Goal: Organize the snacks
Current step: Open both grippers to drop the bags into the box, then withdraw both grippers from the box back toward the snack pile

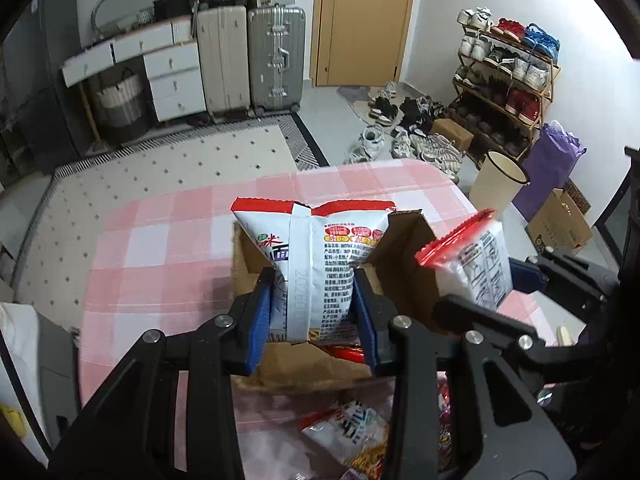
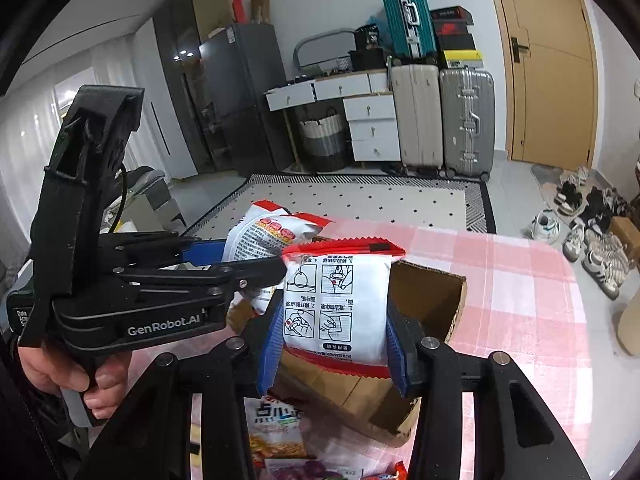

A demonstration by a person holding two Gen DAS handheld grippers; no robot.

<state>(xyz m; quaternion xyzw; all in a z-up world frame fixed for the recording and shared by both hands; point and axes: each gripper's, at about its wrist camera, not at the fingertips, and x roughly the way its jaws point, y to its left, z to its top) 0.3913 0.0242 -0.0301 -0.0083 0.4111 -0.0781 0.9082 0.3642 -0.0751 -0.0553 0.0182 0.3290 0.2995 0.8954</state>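
Observation:
My left gripper [image 1: 312, 312] is shut on a white and red noodle packet [image 1: 316, 256] and holds it upright over the open cardboard box [image 1: 404, 276] on the pink checked table. My right gripper [image 2: 334, 344] is shut on a second white and red packet [image 2: 338, 304] with printed diagrams, held above the same box [image 2: 432, 300]. That second packet also shows in the left wrist view [image 1: 476, 260], at the box's right side. The left gripper and its packet [image 2: 264, 236] show in the right wrist view, just left of mine.
More snack packets lie on the table near me [image 1: 352, 436] [image 2: 276, 428]. The pink checked tablecloth [image 1: 160, 248] extends left and far. Beyond it are a rug, suitcases [image 1: 276, 56], a shoe rack [image 1: 508, 84] and a cream bin [image 1: 500, 184].

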